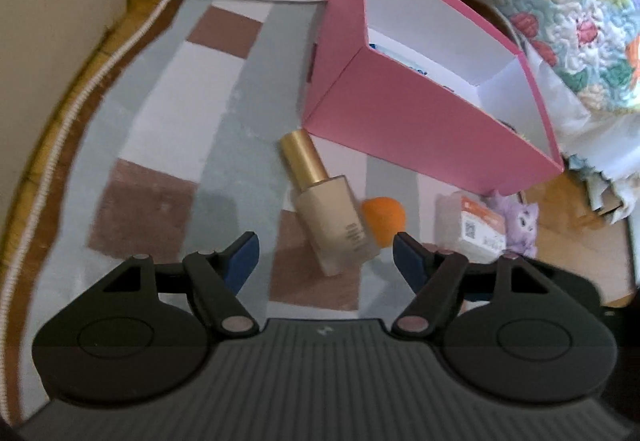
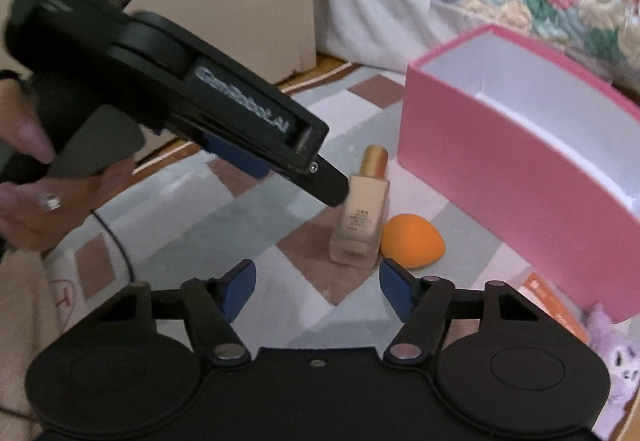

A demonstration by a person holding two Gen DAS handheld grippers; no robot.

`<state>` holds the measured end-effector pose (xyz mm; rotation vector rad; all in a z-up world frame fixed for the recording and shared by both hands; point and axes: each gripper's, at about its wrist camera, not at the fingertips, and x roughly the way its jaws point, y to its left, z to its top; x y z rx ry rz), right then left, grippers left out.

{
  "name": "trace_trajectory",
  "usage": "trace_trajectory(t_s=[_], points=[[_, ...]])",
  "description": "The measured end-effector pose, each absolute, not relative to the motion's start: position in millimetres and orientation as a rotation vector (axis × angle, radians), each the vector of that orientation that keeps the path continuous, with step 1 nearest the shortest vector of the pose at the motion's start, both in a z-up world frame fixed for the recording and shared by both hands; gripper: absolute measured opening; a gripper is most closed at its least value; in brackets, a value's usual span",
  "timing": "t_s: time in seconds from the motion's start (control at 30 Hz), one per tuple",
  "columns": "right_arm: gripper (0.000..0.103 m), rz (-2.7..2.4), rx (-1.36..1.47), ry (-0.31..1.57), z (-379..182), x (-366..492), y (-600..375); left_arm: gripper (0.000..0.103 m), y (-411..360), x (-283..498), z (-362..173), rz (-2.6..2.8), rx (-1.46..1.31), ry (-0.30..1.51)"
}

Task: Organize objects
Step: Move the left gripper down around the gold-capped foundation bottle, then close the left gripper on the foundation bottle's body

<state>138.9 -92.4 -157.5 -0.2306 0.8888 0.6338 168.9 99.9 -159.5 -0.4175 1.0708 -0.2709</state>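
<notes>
A foundation bottle (image 1: 326,209) with a gold cap is seen lying on a patterned rug (image 1: 168,129), just in front of an open pink box (image 1: 420,121) and touching or nearly touching an orange makeup sponge (image 1: 383,219) at its side. The left tongs (image 1: 325,257) are spread wide and empty, held low with the bottle's base framed between the blue pads; the right tongs (image 2: 318,291) are likewise spread and empty, set near the same bottle and sponge (image 2: 412,239). In the right wrist view the left tongs (image 2: 332,189) are seen tilted down at the bottle (image 2: 360,213) from the side. Several slips can be expected from here. If the tongs are closed over the smooth, probably glass body at an angle, the bottle could be squeezed out sideways and rolled on the rug. The sponge could be nudged away or caught together with the bottle, since hardly any gap is left between them. With both tools aimed at one spot, a collision is judged likely. A small packet (image 1: 476,225) and a purple plush toy (image 1: 520,227) lie close to the box's near corner, and could be knocked when the bottle is carried over the rim, which could itself be clipped and the light box shoved.
</notes>
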Motion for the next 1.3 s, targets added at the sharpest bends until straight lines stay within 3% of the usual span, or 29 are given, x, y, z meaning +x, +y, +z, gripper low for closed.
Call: trace_trajectory(t_s=[0.17,0.2,0.4,0.47,0.5,0.53,0.7,1.0,1.13,1.3], points=[[0.054,0.586,-0.225,0.898,-180.8,157.7,-86.5,0.068,95.9,178.3,-175.5,-0.275,-0.463,1.086],[0.049,0.577,-0.229,0.902,-184.4,160.4,-85.0,0.063,94.4,179.7,-177.5,-0.275,-0.467,1.082],[0.041,0.545,-0.252,0.884,-191.5,163.6,-79.5,0.033,89.7,183.9,-185.3,-0.292,-0.483,1.093],[0.038,0.545,-0.222,0.897,-189.7,163.3,-80.4,0.032,89.3,181.6,-185.4,-0.289,-0.483,1.101],[0.023,0.546,-0.205,0.905,-188.8,162.7,-80.7,0.029,89.6,179.7,-183.9,-0.288,-0.471,1.099],[0.017,0.534,-0.196,0.916,-188.2,162.2,-80.8,0.027,91.0,177.8,-183.0,-0.289,-0.473,1.102],[0.018,0.54,-0.103,0.976,-184.1,157.2,-83.6,0.025,102.6,166.9,-187.8,-0.276,-0.566,1.139],[0.047,0.554,-0.112,0.96,-184.8,154.0,-85.0,0.026,101.9,167.0,-195.8,-0.302,-0.635,1.188],[0.047,0.545,-0.125,0.961,-191.8,162.1,-76.5,0.029,99.8,168.5,-192.0,-0.275,-0.599,1.157],[0.043,0.51,-0.117,0.946,-195.5,168.7,-70.7,0.043,104.1,168.8,-195.2,-0.245,-0.604,1.161]])
